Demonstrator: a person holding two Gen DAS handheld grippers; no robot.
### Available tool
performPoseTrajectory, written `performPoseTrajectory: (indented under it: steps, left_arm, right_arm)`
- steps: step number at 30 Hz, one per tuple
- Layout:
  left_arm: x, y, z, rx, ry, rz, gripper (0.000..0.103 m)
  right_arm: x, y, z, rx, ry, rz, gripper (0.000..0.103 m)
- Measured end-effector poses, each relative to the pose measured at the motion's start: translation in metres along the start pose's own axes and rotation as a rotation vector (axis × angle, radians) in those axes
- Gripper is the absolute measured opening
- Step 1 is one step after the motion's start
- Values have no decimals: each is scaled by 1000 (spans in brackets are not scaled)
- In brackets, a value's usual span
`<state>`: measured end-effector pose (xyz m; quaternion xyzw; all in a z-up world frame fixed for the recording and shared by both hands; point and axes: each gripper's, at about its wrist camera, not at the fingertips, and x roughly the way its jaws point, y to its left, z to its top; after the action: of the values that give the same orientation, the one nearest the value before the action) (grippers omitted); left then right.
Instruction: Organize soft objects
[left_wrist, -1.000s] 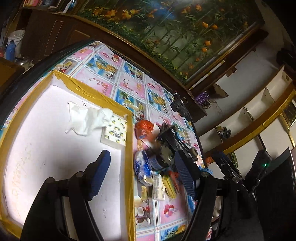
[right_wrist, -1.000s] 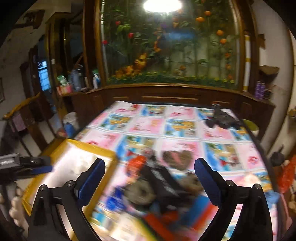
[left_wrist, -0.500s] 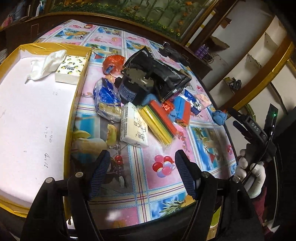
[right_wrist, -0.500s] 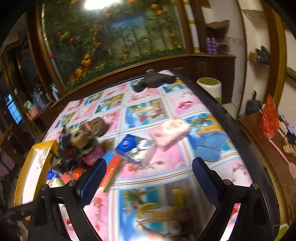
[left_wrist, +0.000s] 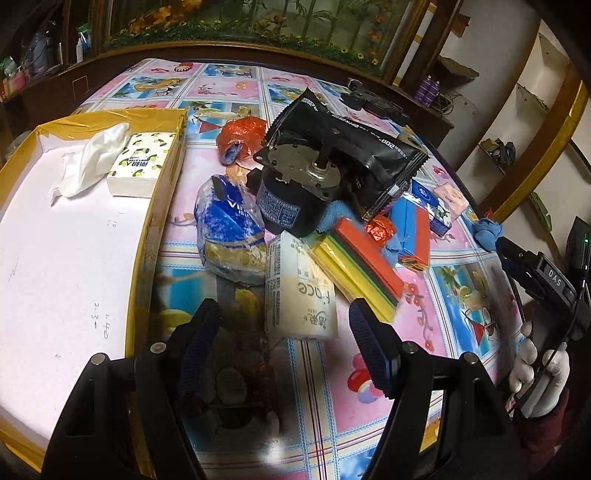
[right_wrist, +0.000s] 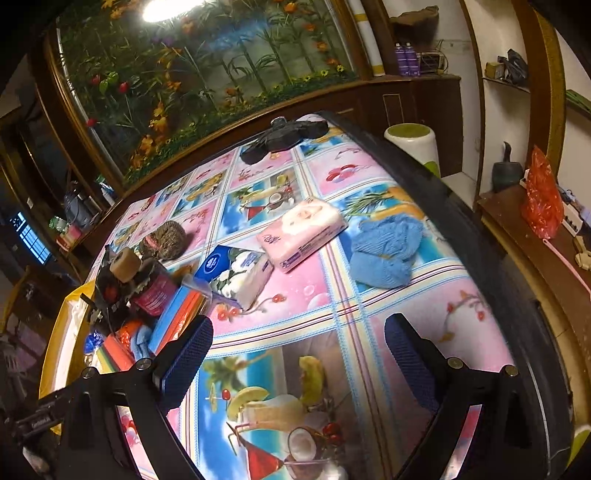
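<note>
The left gripper (left_wrist: 282, 341) is held open above the counter (left_wrist: 325, 406), which is covered by a glossy pink and blue fruit-print cloth; nothing is pressed between its blue pads, and the near end of a cream rectangular tissue pack (left_wrist: 300, 291) lies just beyond them. To the left of that pack a yellow-rimmed tray with a white floor (left_wrist: 66, 258) is seen, in whose far corner a lemon-print tissue pack (left_wrist: 142, 164) and a crumpled white cloth (left_wrist: 92, 158) rest side by side. Beyond the cream pack a clutter is piled (a black cylindrical motor (left_wrist: 295, 192) among it), with a stack of coloured sponges (left_wrist: 360, 266) to the right.

The right gripper (right_wrist: 297, 354) is likewise spread wide and empty over bare cloth. Farther off, a pink soft tissue pack (right_wrist: 303, 232) and a blue knitted cloth (right_wrist: 386, 249) are found near each other, apart from the pads.
</note>
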<state>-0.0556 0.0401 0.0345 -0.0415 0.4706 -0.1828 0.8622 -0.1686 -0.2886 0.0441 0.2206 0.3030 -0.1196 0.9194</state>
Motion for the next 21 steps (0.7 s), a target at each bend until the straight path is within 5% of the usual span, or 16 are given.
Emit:
performPoseTrajectory:
  steps: [7,9,10,13,21]
  left_arm:
    - [9,-12,3,77,-25,9,68]
    - [7,-13,0,102,-32,-1,40]
    - [7,-12,0,108,-25,-8,18]
    - [3,-9,-2,100,-17,-57,17]
    - [-3,7,-4,124,-58,9,17]
  right_arm:
    - [10,5,9,-5,19,14,95]
    - [9,5,11,-2,18,7,95]
    - [10,6,11,-3,19,3,95]
    - [16,12,9,-1,31,-9,95]
    - [24,22,5,-2,51,-3,95]
